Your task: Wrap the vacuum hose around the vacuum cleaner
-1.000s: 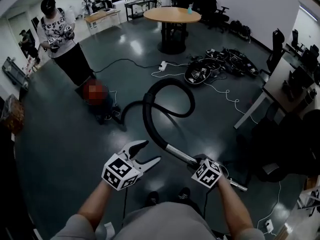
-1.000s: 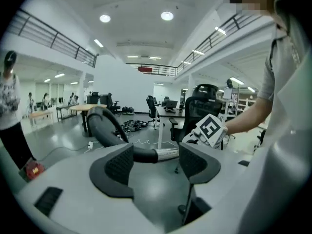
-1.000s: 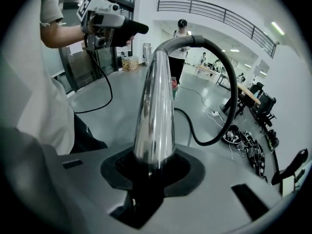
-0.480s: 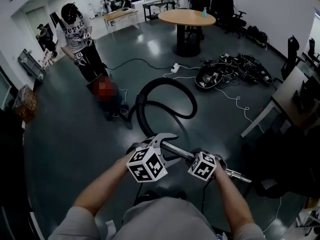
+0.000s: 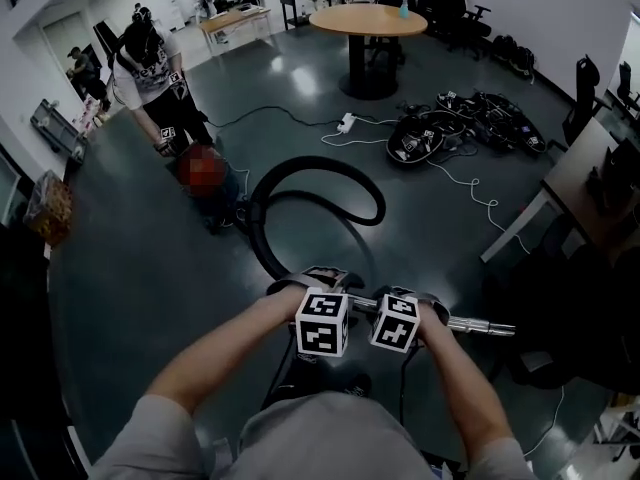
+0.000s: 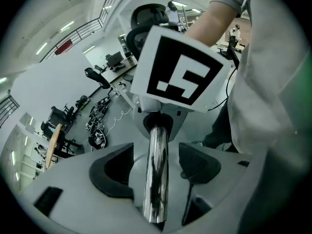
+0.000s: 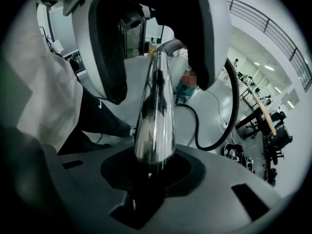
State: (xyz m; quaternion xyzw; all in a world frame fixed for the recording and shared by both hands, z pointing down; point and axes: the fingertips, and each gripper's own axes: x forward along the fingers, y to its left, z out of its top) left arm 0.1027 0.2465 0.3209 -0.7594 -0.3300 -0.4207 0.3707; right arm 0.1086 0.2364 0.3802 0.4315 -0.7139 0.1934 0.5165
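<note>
The vacuum cleaner [image 5: 212,190] sits on the dark floor ahead to the left, partly under a blur patch. Its black hose [image 5: 300,164] loops across the floor and up to a chrome wand [image 5: 478,325] held in front of me. My right gripper [image 5: 402,298] is shut on the wand [image 7: 155,106]. Right beside it, my left gripper [image 5: 320,280] straddles the same wand [image 6: 157,169]. Its pads [image 6: 199,164] stand off the tube with a gap on each side. The hose [image 7: 231,106] and the vacuum cleaner [image 7: 186,89] also show in the right gripper view.
A person [image 5: 150,63] stands right behind the vacuum cleaner. A round table [image 5: 367,20] stands farther back. A heap of gear and cables [image 5: 455,128] and a power strip [image 5: 347,123] lie on the floor at the right. A desk [image 5: 590,183] is at the right edge.
My left gripper swung right and rolled over, and now sits around the wand next to the right gripper. The right gripper shifted slightly left with the wand. The person stepped closer to the vacuum.
</note>
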